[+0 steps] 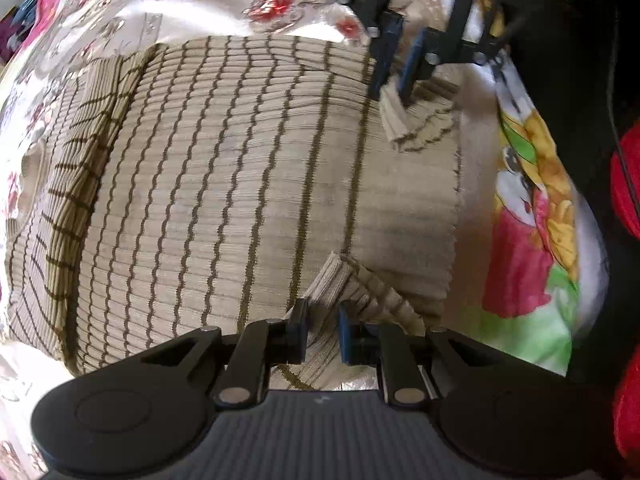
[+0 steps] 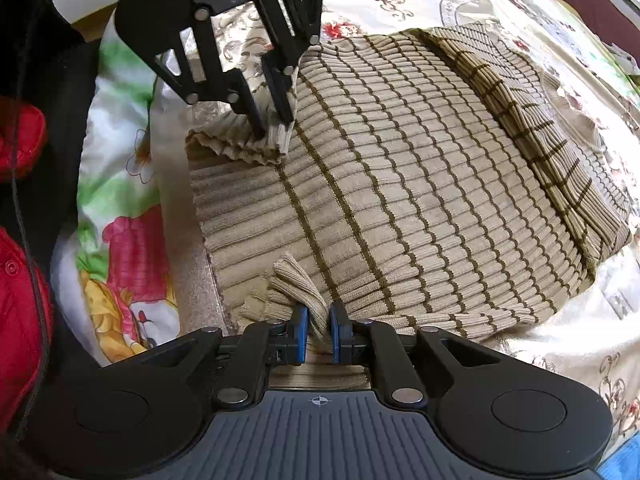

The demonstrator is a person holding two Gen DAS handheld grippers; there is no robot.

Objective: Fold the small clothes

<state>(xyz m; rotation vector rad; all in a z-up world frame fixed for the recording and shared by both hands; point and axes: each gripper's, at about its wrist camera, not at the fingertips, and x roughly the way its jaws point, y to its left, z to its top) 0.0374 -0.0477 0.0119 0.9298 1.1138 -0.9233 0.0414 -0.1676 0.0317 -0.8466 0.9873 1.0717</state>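
- Beige ribbed sweater (image 1: 248, 184) with thin dark-brown stripes spread flat, front and centre on the floral bedcover (image 1: 168, 8).
- Left gripper (image 1: 323, 320) down at one hem corner of the sweater, jaws drawn close and pinching a bunched fold of ribbed hem between the pads.
- Same left gripper seen from the right wrist view (image 2: 272, 120), pointing steeply down onto the sweater, hem corner puckered up between the tips.
- Right gripper (image 2: 319, 330) at the other hem corner of the sweater, jaws nearly together, blue pads clamped on a twisted wad of knit.
- That right gripper again from the left wrist view (image 1: 394, 80), biting a small lifted flap of hem at the far corner of the sweater.
- Both pinched corners raised a little off the sweater body, rest of the body lying flat.
- Sleeve (image 2: 520, 120) folded in across the sweater at the end away from the hem, its stripes running crosswise to those of the body.
- Collar end of the sweater farthest from both grippers, only partly visible past the folded sleeve.
- Bright cartoon-print cloth (image 2: 124, 240) in pink, yellow and green just beside the sweater's hem edge, tucked under the bedcover's edge.
- Red padded garment (image 2: 20, 320) beyond that cloth, well apart from the sweater, at the frame edge.
- Black cable (image 2: 20, 184) trailing across the red padding, clear of the sweater.
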